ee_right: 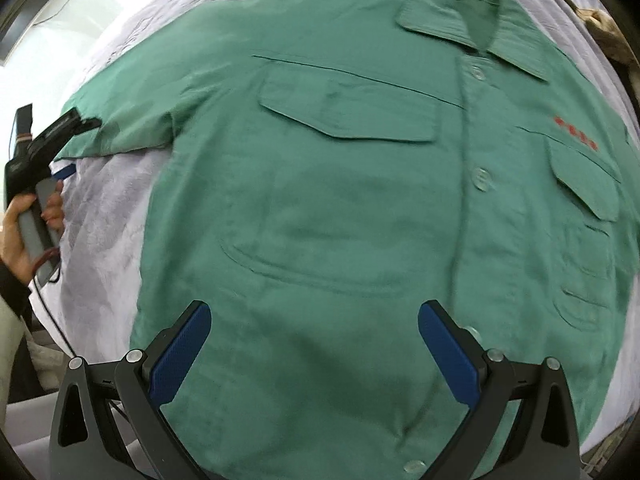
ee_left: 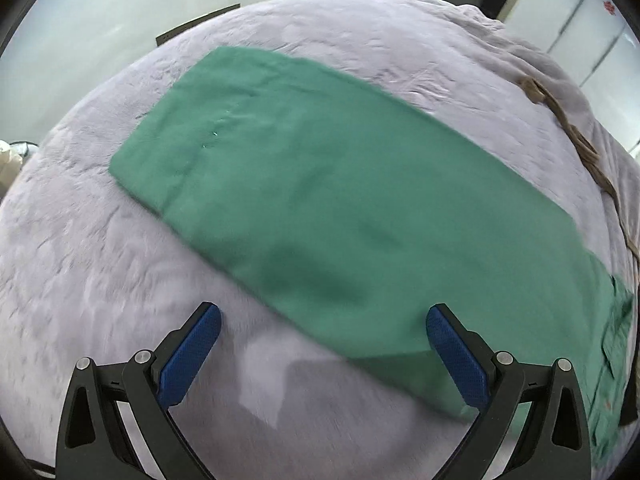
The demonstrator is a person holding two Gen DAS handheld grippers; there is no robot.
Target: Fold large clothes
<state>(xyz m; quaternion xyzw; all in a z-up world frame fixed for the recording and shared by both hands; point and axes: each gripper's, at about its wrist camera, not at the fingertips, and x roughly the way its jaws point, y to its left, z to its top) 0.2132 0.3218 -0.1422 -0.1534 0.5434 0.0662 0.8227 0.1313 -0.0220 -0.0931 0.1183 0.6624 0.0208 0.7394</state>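
Green shirt [ee_right: 320,200] is lying flat, front side up and buttoned, on a lavender blanket [ee_left: 100,280] over what looks like a bed, though it's hard to say for sure. Right wrist view gets the collar, chest pocket flaps [ee_right: 348,112] and red lettering [ee_right: 576,132], plus the left gripper [ee_right: 60,136] held in a hand [ee_right: 20,232] by the sleeve [ee_left: 320,184]. Left wrist view only shows that long sleeve stretched out, and a brown braided cord [ee_left: 576,136]. Both the left gripper and the right gripper [ee_right: 314,344] are spread wide with nothing in them.
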